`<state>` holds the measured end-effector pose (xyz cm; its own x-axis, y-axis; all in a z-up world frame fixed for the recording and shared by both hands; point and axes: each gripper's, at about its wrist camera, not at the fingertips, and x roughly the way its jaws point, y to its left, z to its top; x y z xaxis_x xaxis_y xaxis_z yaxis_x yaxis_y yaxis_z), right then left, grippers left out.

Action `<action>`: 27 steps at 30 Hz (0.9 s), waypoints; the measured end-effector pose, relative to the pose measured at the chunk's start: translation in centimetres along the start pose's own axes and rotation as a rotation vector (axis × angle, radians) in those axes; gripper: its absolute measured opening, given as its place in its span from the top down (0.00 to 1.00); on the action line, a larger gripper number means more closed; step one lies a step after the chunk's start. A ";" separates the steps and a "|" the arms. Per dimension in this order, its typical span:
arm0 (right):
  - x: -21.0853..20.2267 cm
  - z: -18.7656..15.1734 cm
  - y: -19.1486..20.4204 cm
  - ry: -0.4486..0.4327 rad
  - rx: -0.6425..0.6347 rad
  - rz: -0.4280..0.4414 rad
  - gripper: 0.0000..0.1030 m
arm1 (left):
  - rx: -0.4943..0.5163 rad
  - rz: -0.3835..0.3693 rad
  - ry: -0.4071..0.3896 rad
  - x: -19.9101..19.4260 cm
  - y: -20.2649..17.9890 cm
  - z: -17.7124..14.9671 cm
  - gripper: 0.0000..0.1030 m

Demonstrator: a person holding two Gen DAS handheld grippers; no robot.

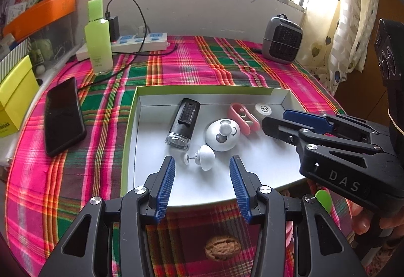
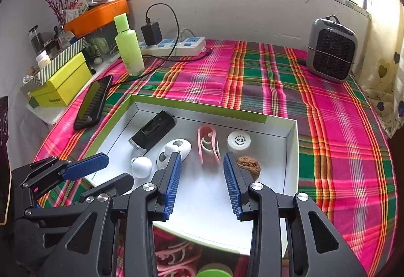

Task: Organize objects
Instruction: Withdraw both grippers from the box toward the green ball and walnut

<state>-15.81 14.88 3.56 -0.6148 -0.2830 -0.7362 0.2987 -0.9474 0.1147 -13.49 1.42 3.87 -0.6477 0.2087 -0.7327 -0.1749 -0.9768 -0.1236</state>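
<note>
A shallow white box with a green rim (image 1: pixel 130 125) (image 2: pixel 290 150) lies on the plaid cloth. In it are a black stamp (image 1: pixel 183 123) (image 2: pixel 152 134), a white oval gadget (image 1: pixel 222 135) (image 2: pixel 174 150), a white knob with a pin (image 1: pixel 205 157) (image 2: pixel 141 167), a pink clip (image 1: pixel 243 118) (image 2: pixel 208 144), a white round cap (image 1: pixel 262 109) (image 2: pixel 238 140) and a walnut (image 2: pixel 248 166). My left gripper (image 1: pixel 202 171) (image 2: pixel 113 173) is open and empty over the box's near edge. My right gripper (image 2: pixel 202 171) (image 1: pixel 275 118) is open and empty beside the walnut. Another walnut (image 1: pixel 222 248) lies on the cloth below my left gripper.
A phone (image 1: pixel 63 115) (image 2: pixel 94 101) lies left of the box. A green bottle (image 1: pixel 98 37) (image 2: pixel 128 46), a power strip (image 1: pixel 141 41) (image 2: pixel 176 46) and a grey heater (image 1: pixel 282 37) (image 2: pixel 332 49) stand at the back. Yellow boxes (image 1: pixel 15 92) (image 2: pixel 61 83) sit at the left. Pink clips (image 2: pixel 174 259) lie on the near cloth.
</note>
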 end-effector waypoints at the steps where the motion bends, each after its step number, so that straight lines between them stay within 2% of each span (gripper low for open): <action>1: -0.2 -0.1 0.0 -0.005 0.007 0.002 0.65 | -0.001 -0.003 -0.003 -0.2 0.0 -0.1 0.58; 12: -3.3 -2.1 0.4 -0.075 0.022 -0.042 0.65 | -0.015 0.007 -0.032 -2.2 0.1 -1.2 0.58; 27: -5.8 -4.7 0.2 -0.098 0.075 -0.038 0.65 | -0.014 0.019 -0.065 -4.8 0.0 -3.1 0.58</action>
<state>-8.73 16.99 4.66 -0.6943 -0.2567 -0.6724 0.2208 -0.9652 0.1405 -8.09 0.28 5.26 -0.6978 0.1921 -0.6900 -0.1519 -0.9811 -0.1195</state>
